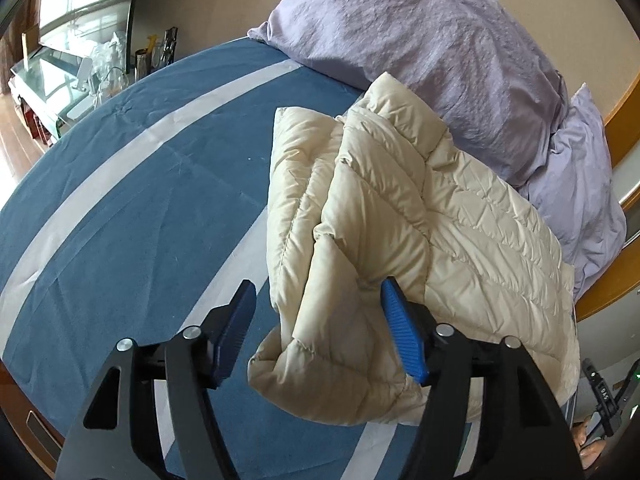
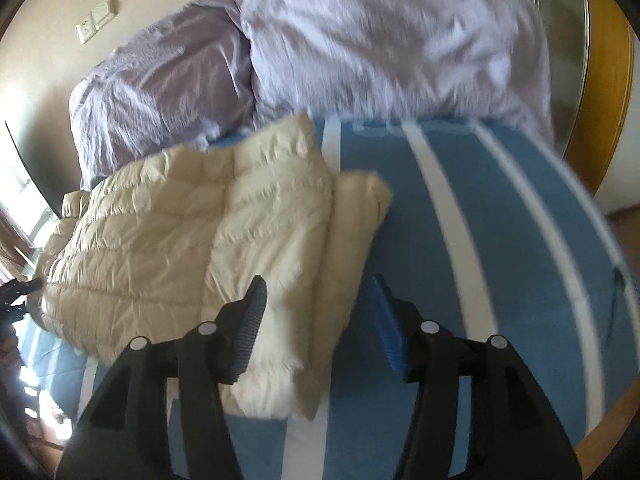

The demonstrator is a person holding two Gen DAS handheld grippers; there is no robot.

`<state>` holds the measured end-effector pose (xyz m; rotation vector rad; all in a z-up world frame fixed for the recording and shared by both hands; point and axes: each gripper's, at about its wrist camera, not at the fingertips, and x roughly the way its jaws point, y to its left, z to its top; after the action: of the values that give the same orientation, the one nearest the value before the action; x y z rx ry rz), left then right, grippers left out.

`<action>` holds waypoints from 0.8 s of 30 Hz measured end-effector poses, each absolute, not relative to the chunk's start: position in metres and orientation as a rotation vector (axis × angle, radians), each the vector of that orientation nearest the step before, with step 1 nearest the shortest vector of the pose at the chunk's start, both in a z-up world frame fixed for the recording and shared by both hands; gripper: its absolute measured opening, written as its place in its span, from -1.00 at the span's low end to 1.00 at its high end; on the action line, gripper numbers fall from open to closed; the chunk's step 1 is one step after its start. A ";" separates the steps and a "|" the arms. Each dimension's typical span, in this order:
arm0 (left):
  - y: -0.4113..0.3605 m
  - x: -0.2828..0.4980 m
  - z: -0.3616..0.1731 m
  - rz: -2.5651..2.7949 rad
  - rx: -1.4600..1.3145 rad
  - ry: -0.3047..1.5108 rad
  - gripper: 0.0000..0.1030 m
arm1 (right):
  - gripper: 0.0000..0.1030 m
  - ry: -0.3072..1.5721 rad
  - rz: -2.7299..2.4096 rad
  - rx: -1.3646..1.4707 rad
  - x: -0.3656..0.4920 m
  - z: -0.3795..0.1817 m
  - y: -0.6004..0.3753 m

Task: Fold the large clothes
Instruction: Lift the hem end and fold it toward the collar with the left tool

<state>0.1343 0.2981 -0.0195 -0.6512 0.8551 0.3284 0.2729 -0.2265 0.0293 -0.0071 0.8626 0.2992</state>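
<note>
A cream quilted puffer jacket point(image 1: 400, 220) lies folded on a blue bed sheet with white stripes point(image 1: 120, 184). My left gripper point(image 1: 318, 304) is open, its blue fingers either side of the jacket's near folded edge, not clamped on it. In the right wrist view the same jacket point(image 2: 192, 236) lies at the left of the striped sheet point(image 2: 480, 220). My right gripper point(image 2: 318, 300) is open and empty, just over the jacket's right folded edge. This view is blurred by motion.
Two lilac pillows point(image 1: 420, 40) rest against the wall behind the jacket and also show in the right wrist view point(image 2: 360, 40). A glass-topped side table point(image 1: 60, 76) with clutter stands beyond the bed's far left edge. A wooden bed frame point(image 1: 616, 152) runs along the right.
</note>
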 end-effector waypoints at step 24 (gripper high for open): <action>0.310 0.158 -0.037 0.321 -0.847 0.841 0.26 | 0.16 0.936 0.331 -0.162 0.297 -0.038 -0.155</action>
<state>0.1577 0.3096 -0.0374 -0.8472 0.8410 0.3211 0.2974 -0.1549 -0.0380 -0.1622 0.9358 0.3310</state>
